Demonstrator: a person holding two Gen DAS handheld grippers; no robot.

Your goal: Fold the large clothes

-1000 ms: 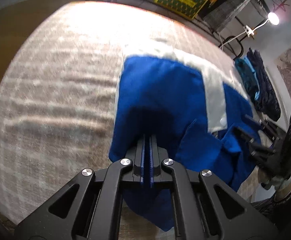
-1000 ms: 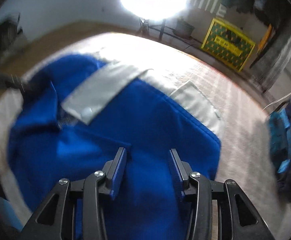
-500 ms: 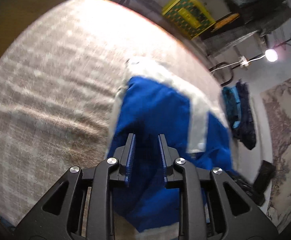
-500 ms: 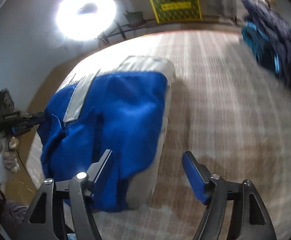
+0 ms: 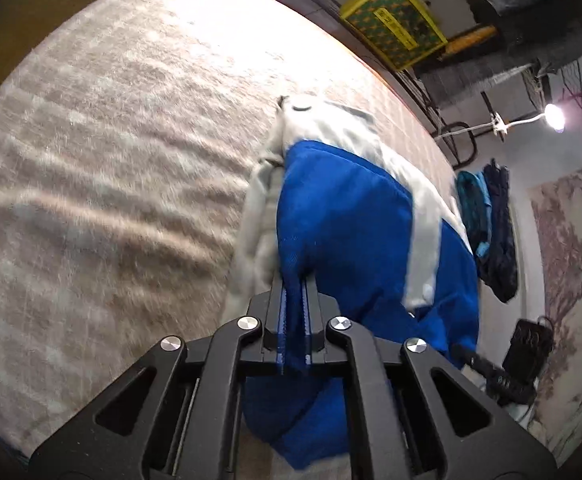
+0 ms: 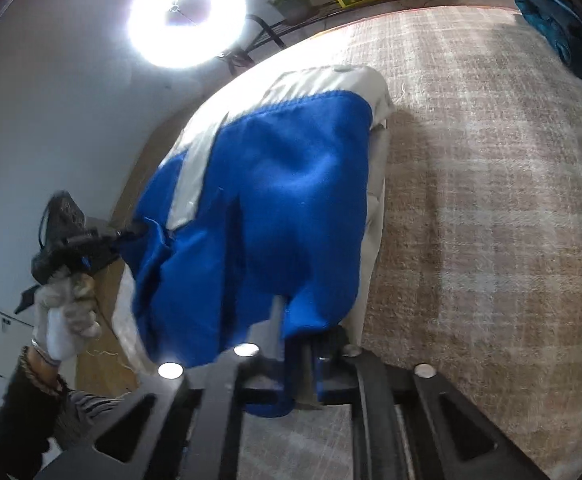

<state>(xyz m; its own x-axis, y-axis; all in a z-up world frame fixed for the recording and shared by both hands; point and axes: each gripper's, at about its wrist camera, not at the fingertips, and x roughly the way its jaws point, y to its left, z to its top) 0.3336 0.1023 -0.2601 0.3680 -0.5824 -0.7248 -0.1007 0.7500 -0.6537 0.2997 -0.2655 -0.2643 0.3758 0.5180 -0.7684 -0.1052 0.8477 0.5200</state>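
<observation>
A large blue garment with white panels (image 5: 347,232) lies partly folded on a beige checked rug (image 5: 111,140). My left gripper (image 5: 294,284) is shut on its blue near edge, with cloth pinched between the fingers. In the right wrist view the same garment (image 6: 275,208) is lifted at its near side, and my right gripper (image 6: 305,344) is shut on its blue hem. The left gripper also shows in the right wrist view (image 6: 125,236), held by a gloved hand and clamped on the garment's other corner. The right gripper's fingers (image 5: 487,364) show in the left wrist view at the garment's far corner.
A pile of dark blue and teal clothes (image 5: 491,232) lies at the rug's far edge. A yellow crate (image 5: 395,36), a clothes rack (image 5: 531,4) and a lamp (image 5: 553,116) stand beyond the rug. A bright ring light (image 6: 187,20) stands by the wall.
Both grippers were open half a second ago; both have closed on the garment's near edge and raised it off the rug.
</observation>
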